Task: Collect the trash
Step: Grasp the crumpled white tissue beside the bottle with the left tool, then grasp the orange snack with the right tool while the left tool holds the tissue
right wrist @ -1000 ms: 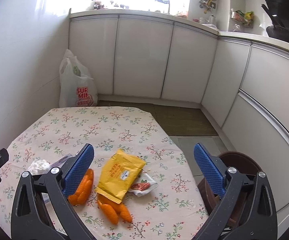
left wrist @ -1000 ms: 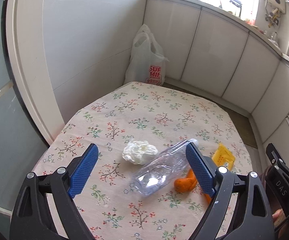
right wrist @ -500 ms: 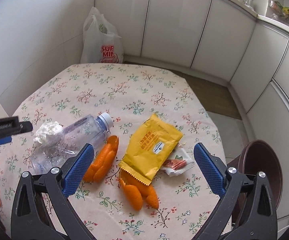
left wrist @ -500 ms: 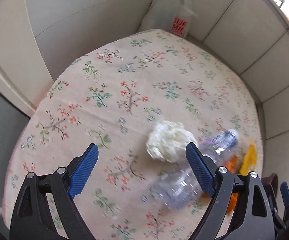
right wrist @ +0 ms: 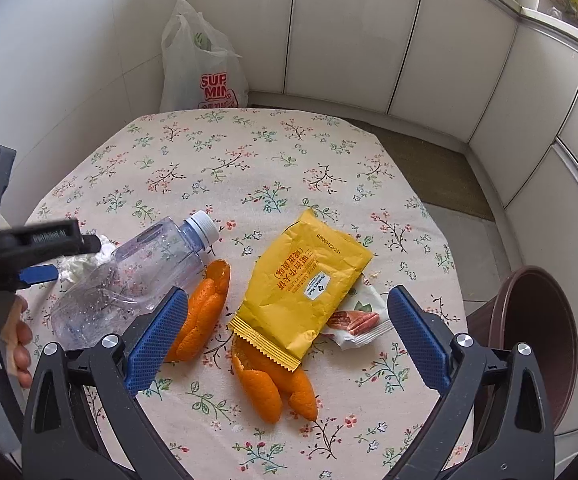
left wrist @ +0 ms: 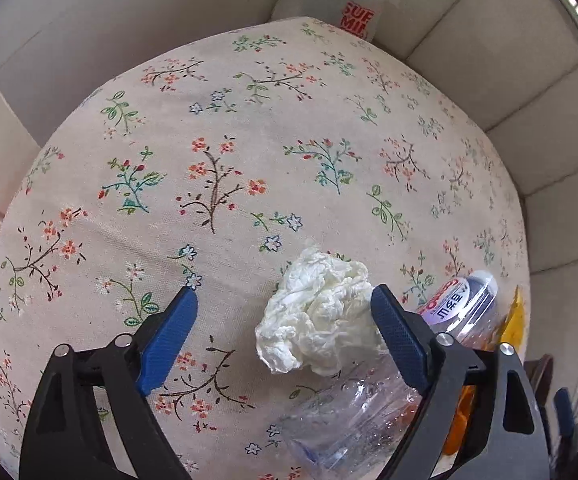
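Observation:
A crumpled white tissue lies on the floral tablecloth, against a clear plastic bottle on its side. My left gripper points steeply down over the tissue. Its jaws are closing; the tissue sits between them near the right pad, and the left pad stands apart from it. In the right wrist view my right gripper hangs open above a yellow snack packet, with orange peels and a small nut wrapper beside it. The left gripper shows at the left edge of that view.
A brown bin stands on the floor beyond the table's right edge. A white plastic shopping bag sits on the floor behind the table against the wall. White cabinet fronts run along the back and right.
My left gripper came down and tipped forward over the tissue, and its jaws narrowed a little. My right gripper sank and tilted down towards the yellow packet and peels.

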`<state>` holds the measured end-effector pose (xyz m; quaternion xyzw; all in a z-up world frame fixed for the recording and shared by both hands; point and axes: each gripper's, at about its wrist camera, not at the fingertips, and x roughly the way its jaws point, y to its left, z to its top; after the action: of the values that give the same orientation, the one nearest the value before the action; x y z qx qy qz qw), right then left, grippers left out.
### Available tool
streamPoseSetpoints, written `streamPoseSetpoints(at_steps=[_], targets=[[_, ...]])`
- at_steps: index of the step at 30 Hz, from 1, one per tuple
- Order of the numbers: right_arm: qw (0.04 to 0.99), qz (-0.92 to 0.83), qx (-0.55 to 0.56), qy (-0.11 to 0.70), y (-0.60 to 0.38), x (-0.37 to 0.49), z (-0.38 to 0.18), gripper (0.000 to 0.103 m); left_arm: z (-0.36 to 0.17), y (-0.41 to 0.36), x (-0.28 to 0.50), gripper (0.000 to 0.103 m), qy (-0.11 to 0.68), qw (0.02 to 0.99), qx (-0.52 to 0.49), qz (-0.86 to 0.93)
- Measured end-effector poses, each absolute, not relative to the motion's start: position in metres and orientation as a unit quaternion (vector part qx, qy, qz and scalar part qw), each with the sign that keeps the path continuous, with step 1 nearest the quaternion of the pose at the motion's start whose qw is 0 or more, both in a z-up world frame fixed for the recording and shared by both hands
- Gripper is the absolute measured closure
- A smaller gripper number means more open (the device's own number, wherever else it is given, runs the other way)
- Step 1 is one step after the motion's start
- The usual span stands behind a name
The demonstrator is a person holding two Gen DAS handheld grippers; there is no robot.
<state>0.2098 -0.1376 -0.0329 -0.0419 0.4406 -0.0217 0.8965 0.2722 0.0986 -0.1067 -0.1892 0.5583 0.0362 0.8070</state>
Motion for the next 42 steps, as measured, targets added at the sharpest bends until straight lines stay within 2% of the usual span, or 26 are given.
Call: streamPoseSetpoints(at_steps=[1,3,4,5,6,8,12,15,17,20,26,39,42], targets=[[0.896,-0.023,-0.041,0.442,-0.138,0.211,-0.033,0.007,-0.106,0.092,0.272,0.029,0.557,0.811,-0.176,0.026],[0.895,-0.023,-0.037,0.444,-0.14,0.212,-0.034,0.007,-0.1,0.08,0.269,0.054,0.551,0.819,-0.156,0.003],[0.895,-0.022,-0.035,0.445,-0.141,0.213,-0.034,0.007,-0.097,0.075,0.268,0.061,0.548,0.823,-0.148,-0.003],[0.894,-0.021,-0.032,0.445,-0.143,0.213,-0.034,0.007,-0.094,0.071,0.267,0.076,0.547,0.825,-0.144,-0.013],[0.894,-0.02,-0.028,0.446,-0.146,0.214,-0.033,0.007,-0.091,0.069,0.265,0.083,0.548,0.823,-0.148,-0.023],[0.894,-0.019,-0.018,0.448,-0.152,0.216,-0.032,0.007,-0.088,0.068,0.261,0.088,0.546,0.822,-0.156,-0.032],[0.882,-0.004,0.015,0.47,-0.168,0.219,-0.035,0.007,-0.076,0.078,0.256,0.089,0.539,0.813,-0.213,-0.059],[0.867,0.033,0.044,0.495,-0.174,0.219,-0.041,0.014,-0.057,0.084,0.252,0.089,0.519,0.818,-0.237,-0.067],[0.853,0.067,0.06,0.515,-0.171,0.218,-0.047,0.022,-0.045,0.088,0.249,0.089,0.505,0.821,-0.254,-0.076],[0.832,0.117,0.077,0.538,-0.156,0.217,-0.06,0.046,-0.026,0.093,0.244,0.089,0.483,0.828,-0.269,-0.091],[0.812,0.134,0.079,0.563,-0.116,0.23,-0.093,0.062,-0.011,0.1,0.231,0.089,0.468,0.834,-0.275,-0.096],[0.808,0.131,0.121,0.561,-0.106,0.244,-0.112,0.058,-0.036,0.108,0.235,0.089,0.499,0.813,-0.289,-0.083],[0.805,0.138,0.139,0.561,-0.107,0.245,-0.114,0.052,-0.042,0.107,0.236,0.089,0.505,0.807,-0.296,-0.082]])
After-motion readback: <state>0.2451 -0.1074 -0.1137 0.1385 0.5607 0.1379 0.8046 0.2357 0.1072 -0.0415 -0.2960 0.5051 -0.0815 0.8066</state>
